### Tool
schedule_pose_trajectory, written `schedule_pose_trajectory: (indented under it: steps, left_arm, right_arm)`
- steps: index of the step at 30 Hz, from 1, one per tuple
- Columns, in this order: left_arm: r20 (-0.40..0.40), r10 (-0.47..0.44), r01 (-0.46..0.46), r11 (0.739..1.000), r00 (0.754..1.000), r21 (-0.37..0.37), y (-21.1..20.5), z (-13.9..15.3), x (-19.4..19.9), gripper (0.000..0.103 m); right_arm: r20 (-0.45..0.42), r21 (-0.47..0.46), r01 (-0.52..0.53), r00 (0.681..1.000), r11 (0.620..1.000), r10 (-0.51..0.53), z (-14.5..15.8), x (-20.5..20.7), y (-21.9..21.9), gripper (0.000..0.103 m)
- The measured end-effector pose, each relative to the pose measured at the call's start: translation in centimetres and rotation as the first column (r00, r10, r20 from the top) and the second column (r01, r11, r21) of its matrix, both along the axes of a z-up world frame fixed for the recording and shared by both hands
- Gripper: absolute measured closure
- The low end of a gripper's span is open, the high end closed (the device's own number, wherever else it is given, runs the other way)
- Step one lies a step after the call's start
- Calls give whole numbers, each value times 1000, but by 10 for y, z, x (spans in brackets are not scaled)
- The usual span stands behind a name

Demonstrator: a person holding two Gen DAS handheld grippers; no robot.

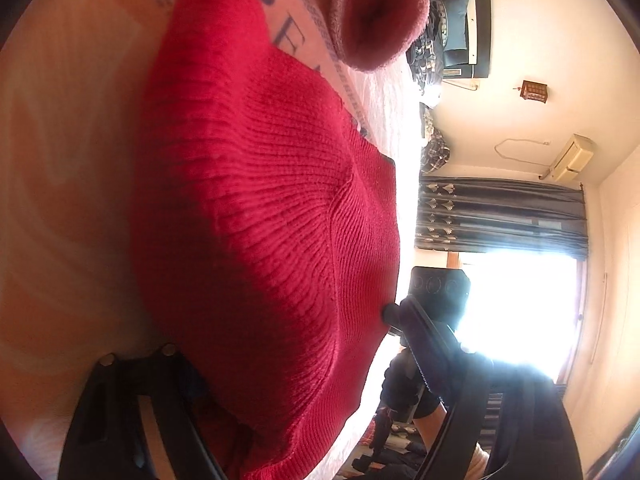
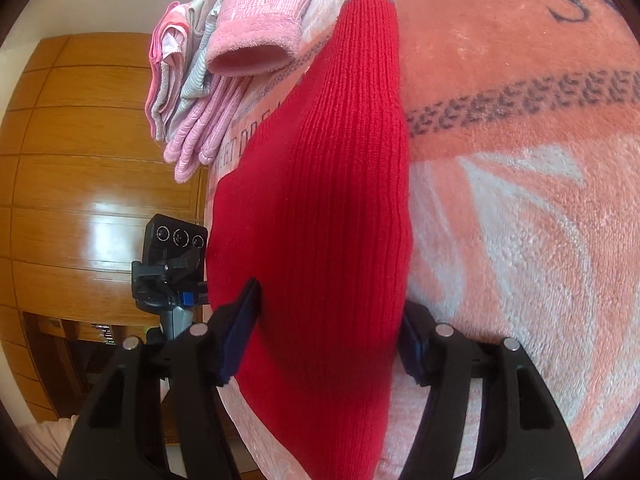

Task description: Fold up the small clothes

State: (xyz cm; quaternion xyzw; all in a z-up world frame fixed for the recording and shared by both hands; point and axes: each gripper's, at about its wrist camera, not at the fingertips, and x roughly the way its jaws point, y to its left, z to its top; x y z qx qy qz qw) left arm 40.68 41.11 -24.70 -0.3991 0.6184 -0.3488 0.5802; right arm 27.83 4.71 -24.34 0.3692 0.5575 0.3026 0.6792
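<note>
A red ribbed knit garment lies on the peach and white plush blanket, with a grey-edged cuff pointing away in the right wrist view. My left gripper is open and straddles the near end of the cloth: one finger sits low at the left, the other at the garment's right edge. My right gripper is open too. Its blue pads stand on either side of the red garment, which bulges up between them. The left gripper's camera body shows just beyond the cloth's left edge.
A stack of folded pink and striped clothes sits at the blanket's far side, topped by a pink fleece piece. Wooden wardrobe doors stand beyond the bed edge. A bright window and a dark curtain are on the other side.
</note>
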Motion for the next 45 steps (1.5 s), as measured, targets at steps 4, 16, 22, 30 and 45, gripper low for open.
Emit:
schedule_pose_trajectory:
  steps: [4,16,22,30,45]
  left_arm:
    - [-33,28,-29,999,999,-19,-2,-9,-10,58]
    - [-59,-10,8,999,998,-34,-90,35,-73,61]
    - [-94,-51,52,999,994,7,-146,28,-120,61]
    - [-72,-16,26,991,997,133,-169,1,-122,56]
    - [-25,-103,106,953,994,284,-188,26,-174,34]
  right_arm:
    - [-59,105,60,997,993,-54,-3,-7,-11,62]
    - [-141,90,69,988,994,-56,58,-82,-111,63]
    - [-200,-26,77,976,997,-81,45,-139,-165,62]
    - [-178,-38,121,976,992,-126,-6,-164,-177,48]
    - [-140,58,-37,989,998,45,-8,-234,-184,56]
